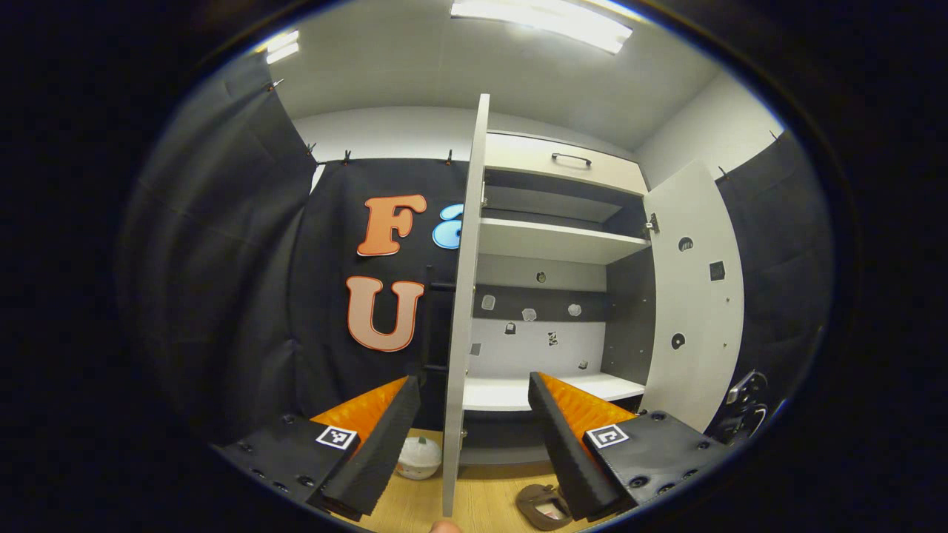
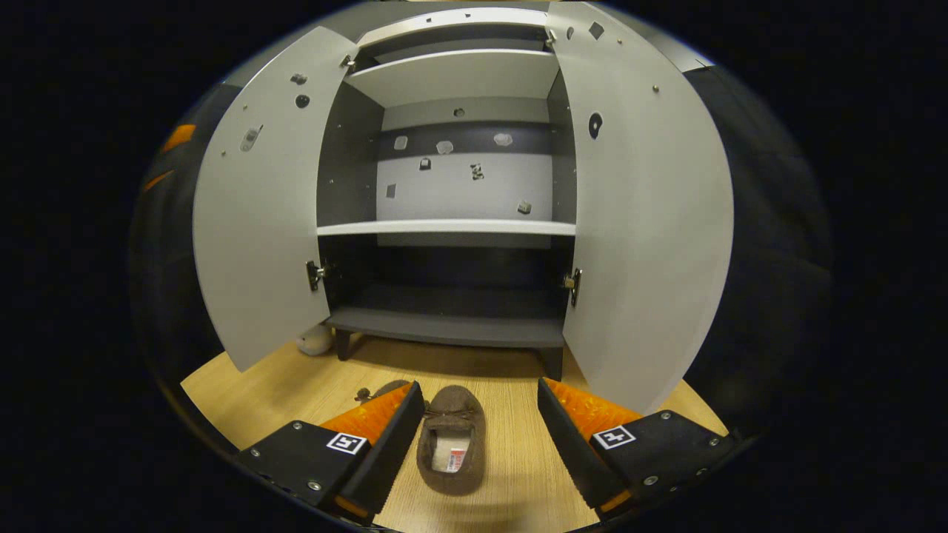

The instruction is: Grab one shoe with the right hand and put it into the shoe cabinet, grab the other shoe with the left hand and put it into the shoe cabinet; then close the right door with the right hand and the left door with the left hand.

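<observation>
A brown slipper point(image 2: 452, 437) lies on the wooden floor point(image 2: 296, 385) in front of the shoe cabinet point(image 2: 444, 326), toe toward it. My right gripper point(image 2: 478, 389) is open and low, one finger on each side of the slipper without touching it. A second brown shoe point(image 2: 381, 389) peeks out behind that gripper's left finger. Both cabinet doors stand open: the left door point(image 2: 259, 200) and the right door point(image 2: 644, 222). In the left gripper view my left gripper point(image 1: 472, 381) is open, held higher, facing the edge of the left door point(image 1: 463, 311). A slipper point(image 1: 544, 507) shows below it.
A small white round object point(image 1: 418, 457) sits on the floor by the cabinet's left foot, also visible under the left door point(image 2: 315, 340). The cabinet has a white middle shelf point(image 2: 444, 227), a dark bottom shelf and a drawer with a handle point(image 1: 570, 159) on top. Black cloth walls surround the booth.
</observation>
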The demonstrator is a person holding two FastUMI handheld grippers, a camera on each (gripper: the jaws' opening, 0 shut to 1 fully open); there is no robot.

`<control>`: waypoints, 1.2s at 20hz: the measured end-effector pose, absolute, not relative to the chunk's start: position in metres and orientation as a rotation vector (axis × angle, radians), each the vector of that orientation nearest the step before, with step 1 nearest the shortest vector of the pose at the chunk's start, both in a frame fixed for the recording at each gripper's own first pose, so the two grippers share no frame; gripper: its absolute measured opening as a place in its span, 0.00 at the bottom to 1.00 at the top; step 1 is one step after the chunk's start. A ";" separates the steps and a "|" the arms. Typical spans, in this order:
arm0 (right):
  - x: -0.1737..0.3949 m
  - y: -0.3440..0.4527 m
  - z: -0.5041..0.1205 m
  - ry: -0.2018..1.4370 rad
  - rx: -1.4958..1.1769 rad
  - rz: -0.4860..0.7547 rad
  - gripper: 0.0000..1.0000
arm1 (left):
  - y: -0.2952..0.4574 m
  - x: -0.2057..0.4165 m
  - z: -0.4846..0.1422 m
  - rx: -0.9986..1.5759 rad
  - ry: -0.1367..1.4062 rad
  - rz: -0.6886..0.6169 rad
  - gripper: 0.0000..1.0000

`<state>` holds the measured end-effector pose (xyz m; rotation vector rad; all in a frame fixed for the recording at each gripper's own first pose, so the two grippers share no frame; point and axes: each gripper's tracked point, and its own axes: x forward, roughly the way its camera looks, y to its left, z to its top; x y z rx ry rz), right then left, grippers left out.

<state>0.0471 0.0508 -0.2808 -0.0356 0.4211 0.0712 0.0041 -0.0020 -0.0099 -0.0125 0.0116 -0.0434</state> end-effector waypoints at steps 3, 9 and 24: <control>0.056 0.046 -0.331 0.508 -0.054 0.054 0.93 | 0.002 0.004 -0.013 -0.004 0.013 -0.033 0.96; 0.063 0.045 -0.397 0.659 -0.083 0.051 0.77 | 0.003 0.006 -0.022 -0.013 0.029 -0.037 0.96; 0.082 0.049 -0.432 0.801 0.093 -0.031 0.03 | 0.000 0.004 -0.026 0.006 0.031 -0.029 0.96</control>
